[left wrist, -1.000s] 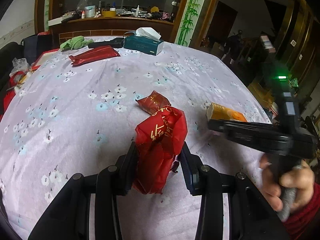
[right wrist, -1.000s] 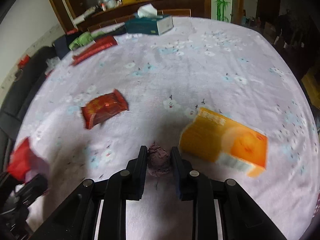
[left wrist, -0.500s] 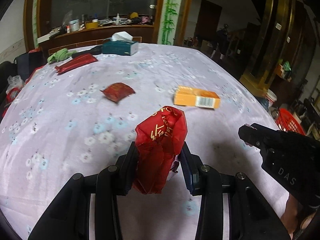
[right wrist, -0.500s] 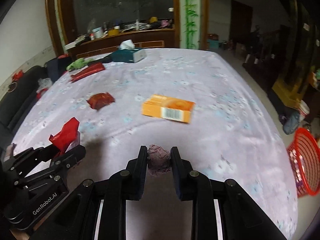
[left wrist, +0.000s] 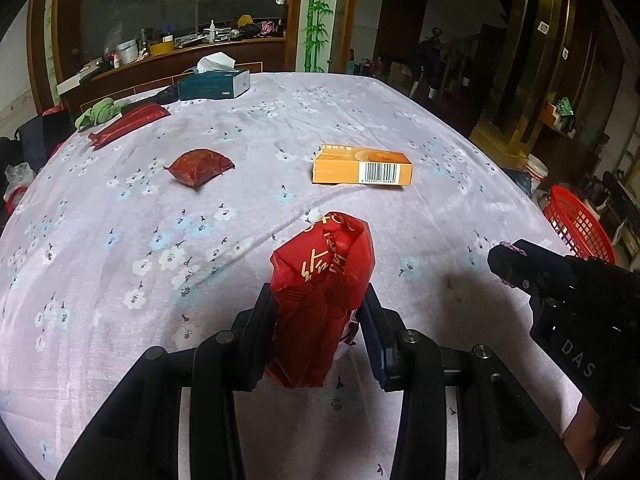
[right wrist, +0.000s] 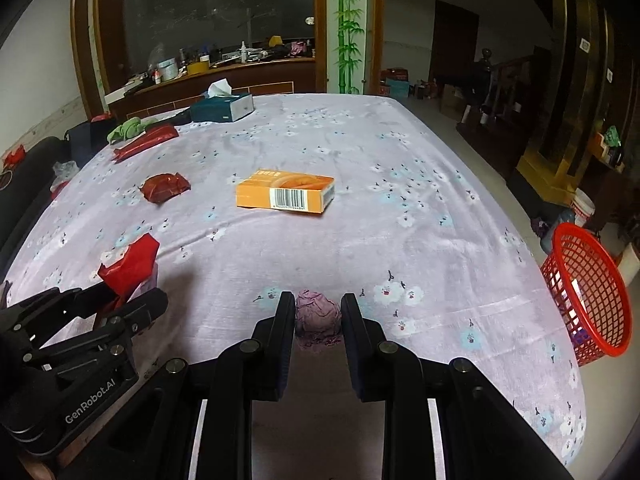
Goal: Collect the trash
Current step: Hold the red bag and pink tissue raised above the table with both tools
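Basket (right wrist: pixel 588 292) interior shows only beside right gripper (right wrist: pixel 318 316).

Crumpled red wrapper (left wrist: pixel 322 300) upright, clamped in left jaws. Small purple paper wad (right wrist: pixel 318 314) pinched in right jaws. Dark red packet (left wrist: pixel 199 167) lies flat far left on surface; orange carton (left wrist: pixel 362 168) flat, barcode facing near. Red basket (right wrist: pixel 586 294) right, tilted.

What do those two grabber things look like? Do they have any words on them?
Both are black. The left gripper has two flat, straight fingers on jointed bars with round silver bolts; in the right wrist view its side reads "GenRobot.AI" in pale letters. The right gripper is built the same way, and in the left wrist view its body shows "DAS". No cables or sleeve are visible.
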{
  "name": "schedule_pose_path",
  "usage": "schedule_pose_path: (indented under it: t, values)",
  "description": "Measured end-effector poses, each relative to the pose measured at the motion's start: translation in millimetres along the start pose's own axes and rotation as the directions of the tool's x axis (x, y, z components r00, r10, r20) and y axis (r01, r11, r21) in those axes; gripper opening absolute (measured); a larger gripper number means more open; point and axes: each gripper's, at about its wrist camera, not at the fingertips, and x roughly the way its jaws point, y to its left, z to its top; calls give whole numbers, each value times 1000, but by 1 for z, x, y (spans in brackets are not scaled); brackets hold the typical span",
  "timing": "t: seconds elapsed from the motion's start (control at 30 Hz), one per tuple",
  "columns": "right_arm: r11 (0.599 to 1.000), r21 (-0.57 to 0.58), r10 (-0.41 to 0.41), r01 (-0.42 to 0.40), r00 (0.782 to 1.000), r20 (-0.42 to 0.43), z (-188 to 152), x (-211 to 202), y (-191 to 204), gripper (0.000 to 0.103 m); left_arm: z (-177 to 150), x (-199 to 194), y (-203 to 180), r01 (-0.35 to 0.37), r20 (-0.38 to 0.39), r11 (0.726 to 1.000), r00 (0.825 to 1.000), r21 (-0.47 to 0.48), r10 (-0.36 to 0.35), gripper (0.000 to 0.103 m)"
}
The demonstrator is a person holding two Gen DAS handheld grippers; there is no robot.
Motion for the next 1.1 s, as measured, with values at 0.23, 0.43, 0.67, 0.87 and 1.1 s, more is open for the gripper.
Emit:
schedule_pose_path:
  t: [0.23, 0.43, 0.67, 0.87, 1.1]
  values:
    - [1000, -6, -8, 8, 1000, 6, -2, -2, 0, 25, 0, 0, -2, 0, -5, 1000, 1000, 4, 0, 39]
    - [1000, 0, -9, 9, 1000, 7, -3, -4, -2, 25, -1, -1, -4, 5, -7, 1000, 1000, 9, -5, 39]
    - [1000, 1, -11, 11, 1000, 9, -4, -7, -2, 25, -2, -2, -6, 4, -4, 1000, 1000, 13, -4, 39]
    - [1000, 3, -11, 11, 1000, 9, -3, -8, -2, 25, -2, -3, -7, 3, -3, 1000, 1000, 13, -3, 39]
    - [1000, 1, -15, 15, 1000, 11, -4, -7, -2, 25, -2, -3, -7, 4, -3, 1000, 1000, 13, -4, 39]
